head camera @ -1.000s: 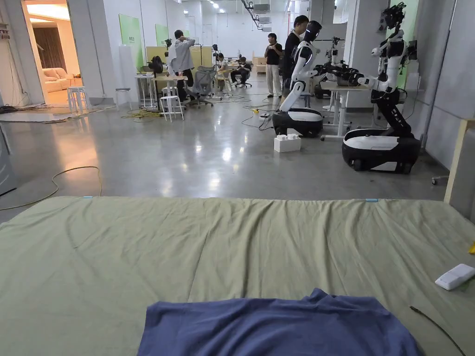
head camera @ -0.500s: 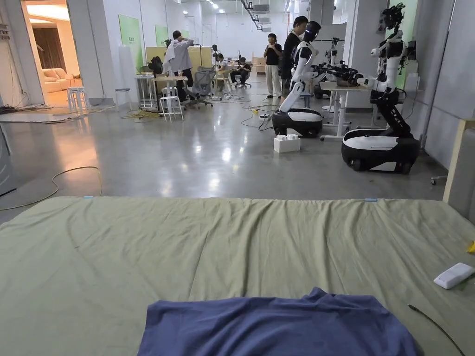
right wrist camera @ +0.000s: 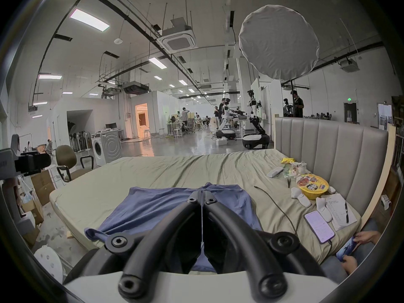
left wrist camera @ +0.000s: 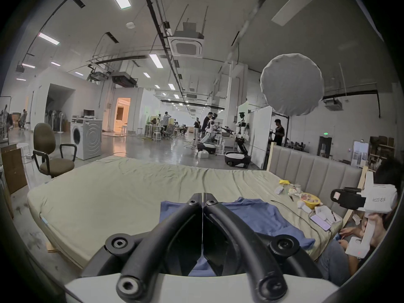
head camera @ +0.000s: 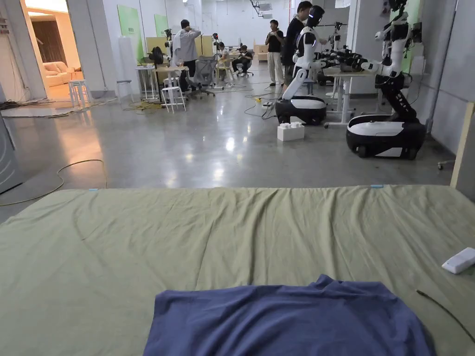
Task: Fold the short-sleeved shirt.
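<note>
Now | left hand-held gripper (left wrist camera: 203, 195) closed, empty | right hand-held gripper (right wrist camera: 201, 194) closed, empty

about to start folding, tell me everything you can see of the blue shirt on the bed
The blue shirt is a plain, soft-looking knit, lying spread and mostly flat on the green sheet near the bed's near edge, lightly wrinkled. A sleeve hangs bunched at that edge. Both grippers, the left gripper and the right gripper, are shut above it, gripping nothing.

Head cam looks level across bed (head camera: 232, 232) toward hall; both gripper cams sit low at near edge, facing same way; all share shirt (head camera: 287, 320).
</note>
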